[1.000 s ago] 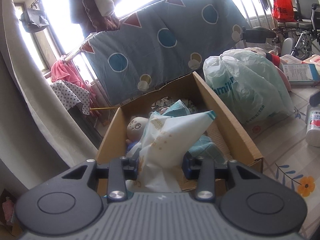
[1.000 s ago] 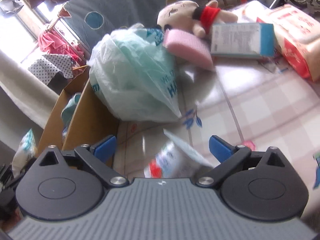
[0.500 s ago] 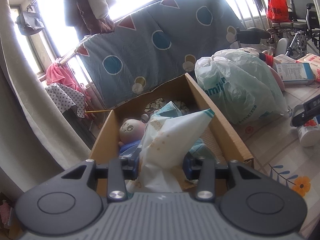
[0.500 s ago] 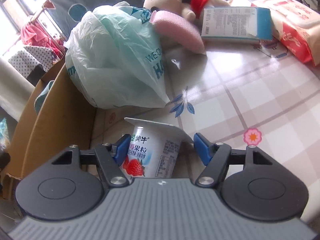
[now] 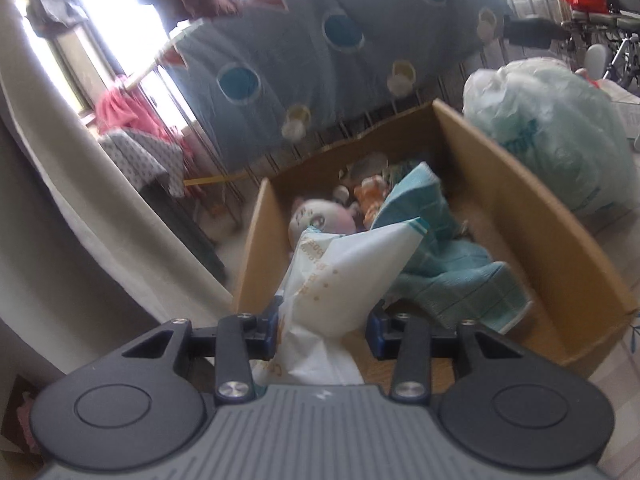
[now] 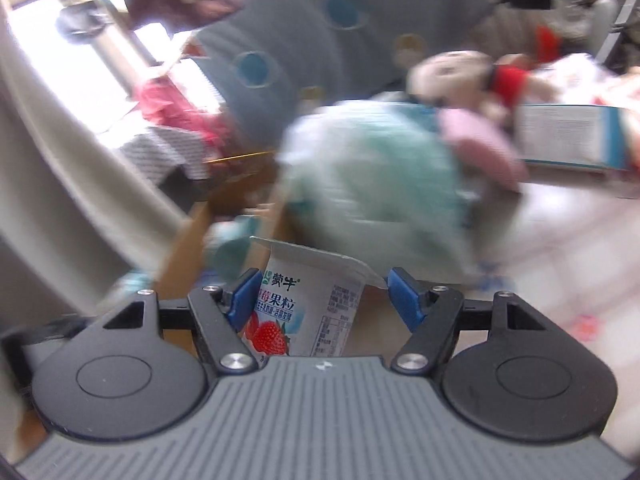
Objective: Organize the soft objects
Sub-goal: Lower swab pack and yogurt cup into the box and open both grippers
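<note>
**Tissue pack over the box, yogurt cup lifted**

The white tissue pack (image 5: 340, 280) is clamped between the fingers of the left gripper (image 5: 324, 322) and hangs above the near end of the cardboard box (image 5: 532, 216), not yet let go. Half a second ago the box looked farther; now the gripper is closer and over it. Inside lie a teal towel (image 5: 448, 268) and a plush doll (image 5: 316, 216). The right gripper (image 6: 320, 300) now grips a strawberry yogurt cup (image 6: 316, 300), which stood on the table a moment ago, and the blurred view suggests it swings toward the box. The green plastic bag (image 6: 372, 188) is beside the box. I judge the pack is ready to drop.
</note>
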Available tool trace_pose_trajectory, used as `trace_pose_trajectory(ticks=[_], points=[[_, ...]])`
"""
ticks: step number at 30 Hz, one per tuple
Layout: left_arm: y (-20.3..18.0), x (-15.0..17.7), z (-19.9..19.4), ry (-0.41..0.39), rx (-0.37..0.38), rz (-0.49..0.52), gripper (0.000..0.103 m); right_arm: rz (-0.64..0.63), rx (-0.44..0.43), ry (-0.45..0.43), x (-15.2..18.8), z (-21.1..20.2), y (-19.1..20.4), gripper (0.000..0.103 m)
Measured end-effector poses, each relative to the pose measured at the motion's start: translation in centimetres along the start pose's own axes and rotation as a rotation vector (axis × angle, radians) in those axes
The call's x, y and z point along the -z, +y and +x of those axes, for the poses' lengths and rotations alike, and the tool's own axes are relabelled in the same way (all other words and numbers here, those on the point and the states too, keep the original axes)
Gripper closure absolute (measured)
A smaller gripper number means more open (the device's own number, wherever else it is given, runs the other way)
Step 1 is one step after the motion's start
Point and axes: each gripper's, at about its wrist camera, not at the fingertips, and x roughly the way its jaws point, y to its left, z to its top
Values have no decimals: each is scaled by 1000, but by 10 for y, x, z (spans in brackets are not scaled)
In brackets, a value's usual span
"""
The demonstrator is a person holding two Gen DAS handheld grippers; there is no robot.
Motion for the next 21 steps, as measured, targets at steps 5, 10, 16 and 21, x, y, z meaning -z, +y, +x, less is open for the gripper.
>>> trace_pose_trajectory(ticks=[5,10,16,21], points=[[20,-19,64,238,128,5,58,-55,-80,59,-13,46,48,34],[12,-26,128,466,139,99,18,-146,-114,128,-13,84,95,35],[30,-22,129,541,201,43,34,-181,-156,193,-11,97,119,36],[41,-20,144,608,349,-94,96,-214,-142,211,-9,103,125,36]])
